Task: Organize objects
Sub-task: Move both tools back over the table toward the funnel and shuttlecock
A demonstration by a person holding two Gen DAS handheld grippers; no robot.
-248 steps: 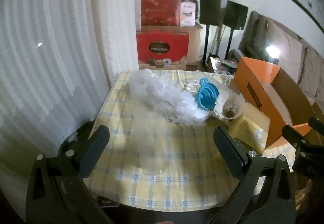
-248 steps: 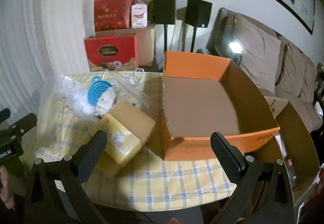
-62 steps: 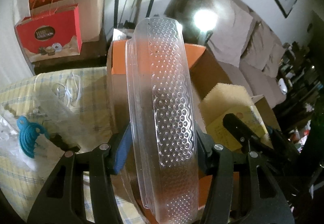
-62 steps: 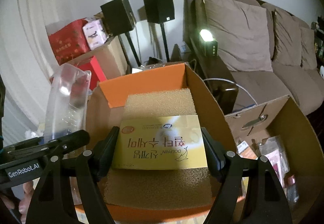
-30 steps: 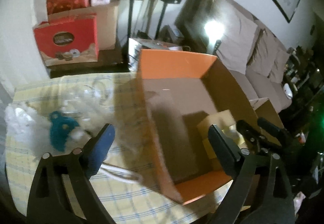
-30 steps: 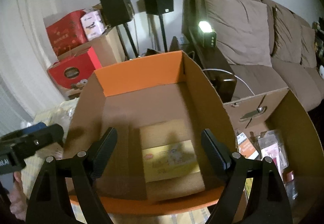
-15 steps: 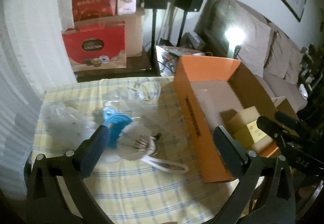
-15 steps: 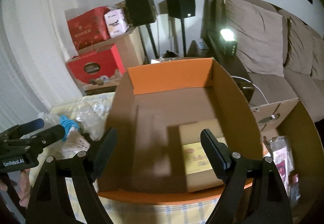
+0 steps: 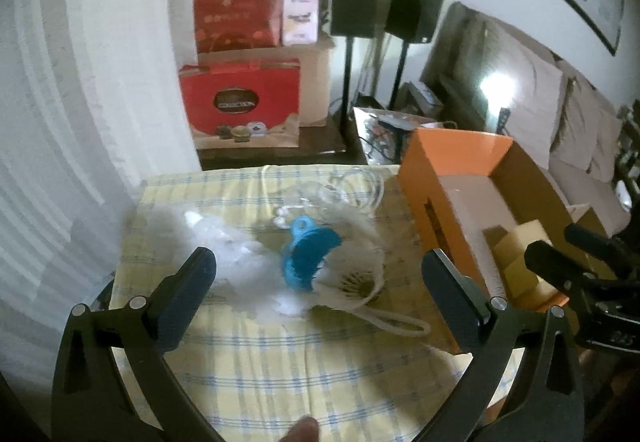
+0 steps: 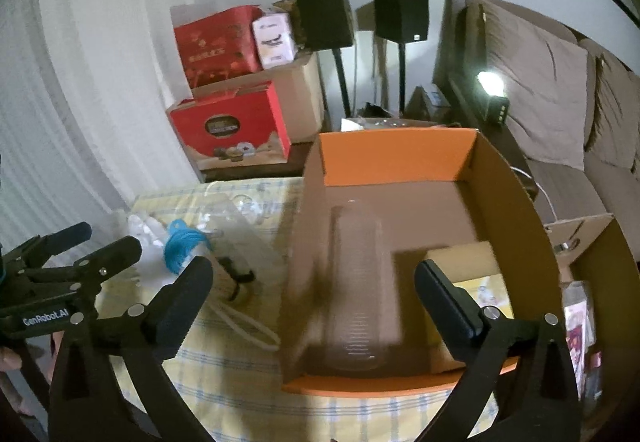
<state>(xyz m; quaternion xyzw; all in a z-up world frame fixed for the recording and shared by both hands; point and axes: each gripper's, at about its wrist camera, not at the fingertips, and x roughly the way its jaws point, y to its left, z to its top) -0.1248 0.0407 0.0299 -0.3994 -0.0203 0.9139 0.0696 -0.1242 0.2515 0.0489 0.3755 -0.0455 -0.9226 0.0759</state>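
Both hand-held tools hang over a checked tablecloth (image 9: 304, 374) with nothing between their fingers: the left gripper (image 9: 318, 282) stands spread wide above the loose clutter, and the right gripper (image 10: 314, 292) is equally wide over the near rim of the orange box (image 10: 396, 158).

Just beyond the left tool lies a blue funnel (image 9: 308, 252), tipped on its side against a white woven pouch (image 9: 352, 274) whose cord loop (image 9: 396, 322) trails toward the table's front edge. The funnel looks light and stiff, probably collapsible silicone though blur makes that uncertain; its rim or the small tab at its top offers the surest hold. To its left a heap of white bubble wrap (image 9: 224, 246) would likely crush softly and weigh next to nothing, so a bite anywhere in its bulk should do. Farther back sits crinkled clear plastic packaging (image 9: 340, 194), slippery and hard to read.

Inside the box, a clear dimpled plastic container (image 10: 358, 282) lies lengthwise along the left wall, with a yellow sponge pack (image 10: 484, 282) beside it on the right. Open floor remains at the box's far end. The box wall rises beside the pouch, so anything lifted from the cloth must clear that edge; the cloth toward the viewer is bare.

Behind the table stand red gift boxes (image 9: 240, 102) and two black speakers (image 9: 384, 8).
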